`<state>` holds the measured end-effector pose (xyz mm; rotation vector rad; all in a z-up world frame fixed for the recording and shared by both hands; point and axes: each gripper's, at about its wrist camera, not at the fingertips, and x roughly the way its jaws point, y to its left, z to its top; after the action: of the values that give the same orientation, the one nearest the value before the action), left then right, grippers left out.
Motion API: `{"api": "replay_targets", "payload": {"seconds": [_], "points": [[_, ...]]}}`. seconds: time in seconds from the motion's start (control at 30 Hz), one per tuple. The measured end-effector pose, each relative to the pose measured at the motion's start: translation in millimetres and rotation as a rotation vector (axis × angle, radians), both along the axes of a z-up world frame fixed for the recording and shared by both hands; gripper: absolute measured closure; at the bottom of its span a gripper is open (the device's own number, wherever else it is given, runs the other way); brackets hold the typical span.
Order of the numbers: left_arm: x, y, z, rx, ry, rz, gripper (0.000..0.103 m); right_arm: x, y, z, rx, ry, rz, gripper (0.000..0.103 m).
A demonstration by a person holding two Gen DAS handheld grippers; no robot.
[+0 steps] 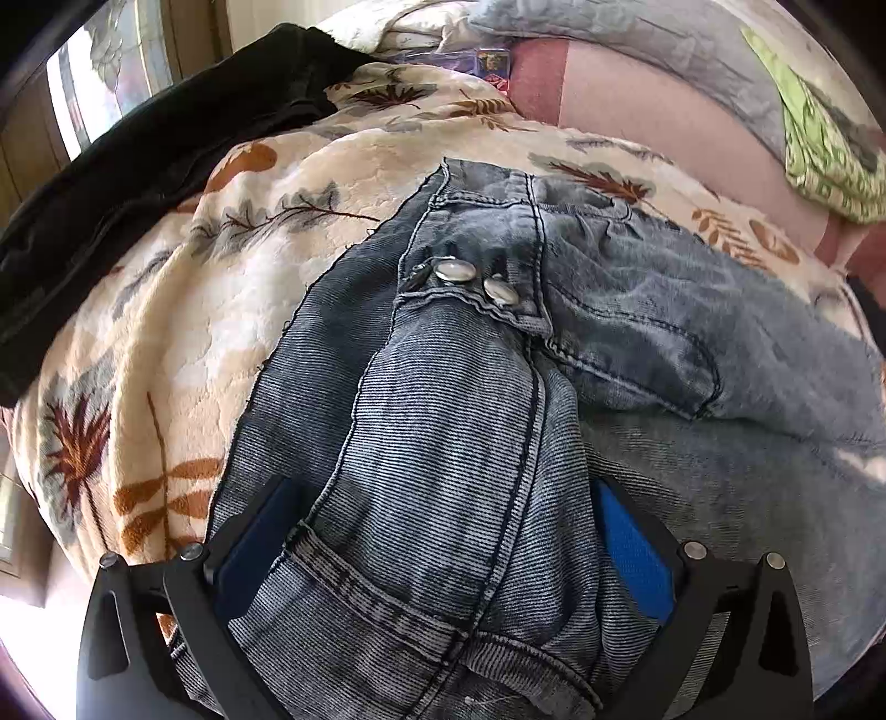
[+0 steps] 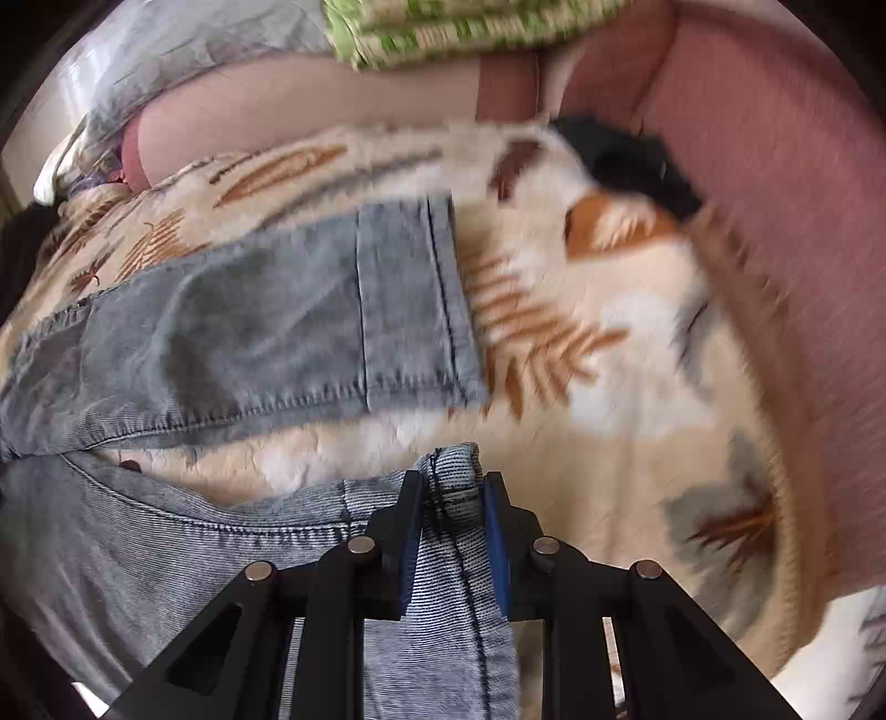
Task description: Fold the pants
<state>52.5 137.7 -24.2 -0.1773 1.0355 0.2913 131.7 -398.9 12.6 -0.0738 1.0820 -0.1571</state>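
Jeans lie on the leaf-print blanket covering the bed. In the left wrist view the waistband end with two metal buttons sits mid-blanket, and the denim runs from there down toward the camera, bunched in a thick ridge. In the right wrist view one leg stretches across the blanket from the left edge, its hem ending about mid-blanket; a second cuff is lifted near the camera.

Left gripper: jaws wide, a fat wad of denim filling the gap between the blue pads; both pads sit against the fabric, so it is clamped on the jeans.

Right gripper: jaws narrow, pinching the seamed cuff, which sticks up between the fingertips.

A black garment lies along the blanket's far left edge. Pink sheet is exposed beyond the blanket's far and right edges. A green patterned cloth and grey bedding sit at the far side. Bare blanket is open right of the hem. The right view is motion-blurred.
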Motion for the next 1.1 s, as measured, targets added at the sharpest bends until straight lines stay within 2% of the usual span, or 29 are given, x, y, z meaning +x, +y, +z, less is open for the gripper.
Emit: {"api": "replay_targets", "payload": {"seconds": [0.03,0.1,0.13,0.2,0.27,0.33,0.43,0.5,0.57,0.6,0.63,0.77,0.8,0.9,0.93,1.03,1.07,1.1], "points": [[0,-1,0,0.007,0.001,-0.001,0.000,2,1,-5,-0.024,0.012,-0.004,0.081],[0,-1,0,0.011,-0.002,0.000,0.000,7,-2,-36,-0.035,0.111,-0.025,0.078],[0,-1,0,0.011,-0.002,0.000,0.000,5,-7,-39,-0.005,0.097,-0.038,0.075],[-1,-1,0,0.012,-0.005,-0.002,0.000,-6,-18,-21,0.078,0.047,-0.071,0.071],[-1,0,-1,0.008,-0.015,-0.007,0.000,-23,-26,2,0.134,-0.018,-0.089,0.052],[-3,0,0,-0.003,-0.021,-0.004,0.000,-43,-31,21,0.160,-0.031,-0.089,0.042],[-6,1,5,-0.023,-0.054,0.010,0.000,-69,-35,29,0.218,0.037,-0.066,0.041],[-11,0,10,-0.025,-0.087,0.014,0.000,-84,-41,16,0.255,0.110,-0.070,0.041],[-15,0,15,-0.030,-0.116,0.013,0.000,-95,-44,-6,0.288,0.196,-0.060,0.042],[-17,0,17,-0.031,-0.126,0.012,0.000,-97,-44,-16,0.295,0.233,-0.042,0.049],[-18,0,18,-0.029,-0.129,0.008,0.000,-98,-40,-28,0.285,0.284,-0.021,0.080],[-15,-4,12,-0.001,-0.081,-0.005,0.000,-102,-25,-24,0.108,0.266,0.024,0.081],[-15,-4,11,0.008,-0.075,-0.007,0.000,-103,-24,-25,0.095,0.272,0.029,0.081],[-14,-5,13,0.012,-0.069,-0.024,0.000,-99,-25,-27,0.096,0.307,0.031,0.071],[-13,-4,16,0.002,-0.065,-0.040,0.000,-97,-26,-20,0.088,0.297,0.032,0.060],[-6,2,39,-0.017,-0.105,-0.066,0.000,-84,-34,18,0.119,0.172,0.014,0.052],[0,5,45,-0.008,-0.115,-0.066,0.000,-72,-36,31,0.149,0.124,0.013,0.043],[9,10,52,-0.010,-0.129,-0.065,0.000,-59,-36,42,0.180,0.080,0.018,0.040]]}}
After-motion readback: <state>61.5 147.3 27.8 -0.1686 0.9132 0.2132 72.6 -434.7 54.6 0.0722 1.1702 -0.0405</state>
